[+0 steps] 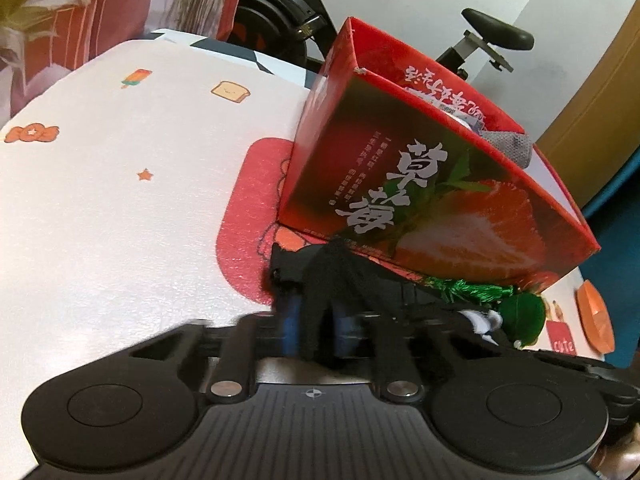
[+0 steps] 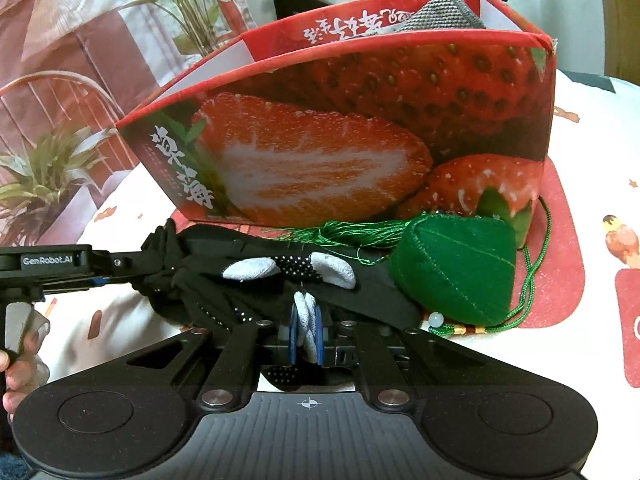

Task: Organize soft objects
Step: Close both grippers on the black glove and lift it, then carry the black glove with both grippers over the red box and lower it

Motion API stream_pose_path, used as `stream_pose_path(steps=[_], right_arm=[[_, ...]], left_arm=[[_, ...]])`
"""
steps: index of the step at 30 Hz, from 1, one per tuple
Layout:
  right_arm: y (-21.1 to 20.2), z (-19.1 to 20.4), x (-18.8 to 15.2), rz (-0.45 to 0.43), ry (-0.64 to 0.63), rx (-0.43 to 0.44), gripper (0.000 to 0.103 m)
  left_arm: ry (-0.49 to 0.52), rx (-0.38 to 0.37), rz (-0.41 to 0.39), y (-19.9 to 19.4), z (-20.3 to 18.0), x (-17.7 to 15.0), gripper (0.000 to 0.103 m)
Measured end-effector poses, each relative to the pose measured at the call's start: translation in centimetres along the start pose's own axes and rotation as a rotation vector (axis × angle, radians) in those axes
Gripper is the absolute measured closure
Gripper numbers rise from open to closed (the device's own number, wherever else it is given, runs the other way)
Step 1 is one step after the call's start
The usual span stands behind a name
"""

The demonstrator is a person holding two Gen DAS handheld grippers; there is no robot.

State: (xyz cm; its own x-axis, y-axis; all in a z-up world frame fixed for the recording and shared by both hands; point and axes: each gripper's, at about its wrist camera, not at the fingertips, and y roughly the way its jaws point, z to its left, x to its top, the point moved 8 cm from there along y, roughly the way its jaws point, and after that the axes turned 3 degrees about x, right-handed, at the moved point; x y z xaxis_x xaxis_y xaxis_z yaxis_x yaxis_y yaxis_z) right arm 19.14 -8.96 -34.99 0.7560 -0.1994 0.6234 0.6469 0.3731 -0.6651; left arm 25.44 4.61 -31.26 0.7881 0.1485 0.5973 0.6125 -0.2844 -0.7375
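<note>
Both grippers clamp one black knit glove with white fingertips [image 2: 256, 280] lying before the red strawberry-print cardboard box [image 2: 360, 128]. Left gripper [image 1: 316, 308]: jaws nearly shut on the cuff end. Right gripper [image 2: 306, 330]: jaws pinched on a white fingertip. Green stuffed tasselled pouch [image 2: 456, 268] just beside.

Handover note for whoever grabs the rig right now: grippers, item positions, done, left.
Left gripper: shut on the black glove's cuff end.
Right gripper: shut on a white fingertip of the same glove.
Glove is stretched between both grippers, in front of the strawberry box.
Green stuffed pouch with tassel lies on the table against the box front.
Done: a grey knit item already sits in the box.
Left: glove and pouch, presumably into the box.
</note>
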Motion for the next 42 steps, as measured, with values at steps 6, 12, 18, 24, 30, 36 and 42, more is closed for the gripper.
stream_pose_path(steps=[6, 12, 18, 24, 30, 36, 42], right_arm=[[-0.2, 0.1, -0.1, -0.003, 0.002, 0.003, 0.095], [-0.7, 0.5, 0.0, -0.014, 0.000, 0.013, 0.095], [-2.0, 1.2, 0.9, -0.081, -0.023, 0.034, 0.095], [-2.3, 1.1, 1.0, -0.095, -0.017, 0.034, 0.095], [-3.2, 1.5, 1.6, -0.129, -0.034, 0.045, 0.095], [-5.0, 2.6, 3.2, -0.207, -0.091, 0.071, 0.095], [-6.6, 4.1, 5.4, -0.277, -0.133, 0.108, 0.095]], left_arm=[[0.005, -0.003, 0.003, -0.3, -0.1, -0.3, 0.089], [0.022, -0.037, -0.022, -1.1, -0.6, -0.1, 0.091], [0.063, -0.065, -0.067, -2.5, -1.9, 0.4, 0.092], [0.067, -0.069, -0.073, -2.6, -2.1, 0.6, 0.092], [0.076, -0.078, -0.134, -4.2, -2.2, 1.6, 0.092], [0.089, -0.092, -0.218, -6.6, -3.0, 3.3, 0.092], [0.119, -0.112, -0.301, -9.4, -3.9, 5.5, 0.092]])
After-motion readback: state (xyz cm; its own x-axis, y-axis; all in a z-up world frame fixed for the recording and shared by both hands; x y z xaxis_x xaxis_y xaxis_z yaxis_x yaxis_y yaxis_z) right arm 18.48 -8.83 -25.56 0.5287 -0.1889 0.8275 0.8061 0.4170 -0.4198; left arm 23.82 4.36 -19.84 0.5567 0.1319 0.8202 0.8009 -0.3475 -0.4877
